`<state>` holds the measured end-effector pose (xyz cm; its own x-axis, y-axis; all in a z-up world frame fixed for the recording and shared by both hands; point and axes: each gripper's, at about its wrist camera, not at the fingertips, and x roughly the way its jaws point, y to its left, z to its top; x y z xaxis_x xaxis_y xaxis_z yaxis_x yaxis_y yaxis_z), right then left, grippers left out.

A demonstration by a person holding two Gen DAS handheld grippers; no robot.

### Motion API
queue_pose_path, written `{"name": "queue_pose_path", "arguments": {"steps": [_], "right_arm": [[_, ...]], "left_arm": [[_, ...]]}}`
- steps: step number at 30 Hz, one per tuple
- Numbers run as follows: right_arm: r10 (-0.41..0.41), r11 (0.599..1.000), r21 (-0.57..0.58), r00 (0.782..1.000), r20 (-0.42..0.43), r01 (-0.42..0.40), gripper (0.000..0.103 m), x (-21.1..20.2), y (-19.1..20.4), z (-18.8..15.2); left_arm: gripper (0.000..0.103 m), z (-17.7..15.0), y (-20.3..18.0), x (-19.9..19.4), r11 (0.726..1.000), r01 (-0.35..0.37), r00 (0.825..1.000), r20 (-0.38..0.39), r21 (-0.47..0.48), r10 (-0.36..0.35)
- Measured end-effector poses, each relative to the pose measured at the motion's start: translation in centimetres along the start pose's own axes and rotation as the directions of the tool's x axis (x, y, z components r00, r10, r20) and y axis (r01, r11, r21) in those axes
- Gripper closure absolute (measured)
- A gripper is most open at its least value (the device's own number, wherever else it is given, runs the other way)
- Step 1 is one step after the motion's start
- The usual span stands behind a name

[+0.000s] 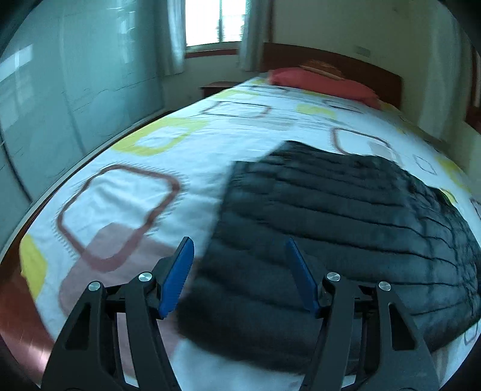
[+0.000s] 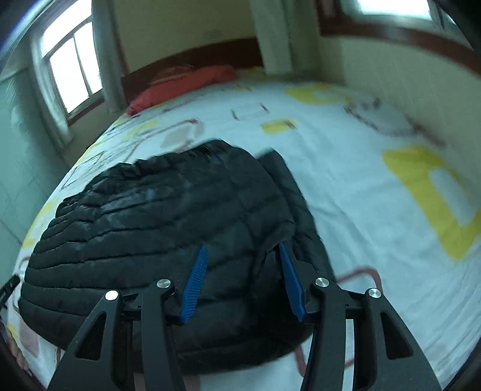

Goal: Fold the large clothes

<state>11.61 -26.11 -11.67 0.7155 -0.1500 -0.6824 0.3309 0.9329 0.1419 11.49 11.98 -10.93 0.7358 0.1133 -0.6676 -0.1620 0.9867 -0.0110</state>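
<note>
A black quilted puffer jacket (image 1: pixel 345 216) lies folded over on the patterned bed sheet (image 1: pixel 126 192). My left gripper (image 1: pixel 239 249) is open, its blue pads above the jacket's near left edge, holding nothing. In the right wrist view the jacket (image 2: pixel 156 216) fills the near left of the bed sheet (image 2: pixel 360 192). My right gripper (image 2: pixel 243 249) is open above the jacket's near right edge, where a flatter black layer (image 2: pixel 288 183) sticks out to the right. A bit of the other gripper (image 2: pixel 7 288) shows at the far left edge.
A red pillow (image 1: pixel 324 81) lies at the wooden headboard (image 1: pixel 345 60). A glass-fronted wardrobe (image 1: pixel 60 90) runs along the bed's left side. A bedside table (image 1: pixel 216 87) stands under the curtained window (image 1: pixel 216 21). A wall (image 2: pixel 405 75) borders the bed's right side.
</note>
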Motion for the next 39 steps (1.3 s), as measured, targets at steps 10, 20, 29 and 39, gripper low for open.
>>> {"name": "queue_pose_path", "arguments": {"steps": [10, 20, 29, 39], "right_arm": [[0.035, 0.993, -0.119, 0.996, 0.083, -0.025, 0.054, -0.2, 5.7, 2.8], [0.136, 0.946, -0.280, 0.984, -0.115, -0.164, 0.071, 6.9, 15.3, 1.7], [0.096, 0.944, -0.294, 0.979, -0.180, -0.146, 0.071, 8.9, 15.3, -0.1], [0.099, 0.954, -0.263, 0.981, -0.168, -0.141, 0.070, 12.4, 16.6, 1.7]], "left_arm": [[0.040, 2.0, -5.9, 2.3, 0.997, 0.045, 0.999, -0.006, 0.064, -0.045], [0.047, 1.8, -11.4, 6.6, 0.976, -0.018, 0.998, -0.058, 0.219, 0.032], [0.055, 1.3, -11.6, 7.6, 0.977, -0.001, 0.995, -0.097, 0.212, 0.022], [0.055, 2.8, -13.4, 10.7, 0.978, -0.012, 0.993, -0.109, 0.207, 0.036]]}}
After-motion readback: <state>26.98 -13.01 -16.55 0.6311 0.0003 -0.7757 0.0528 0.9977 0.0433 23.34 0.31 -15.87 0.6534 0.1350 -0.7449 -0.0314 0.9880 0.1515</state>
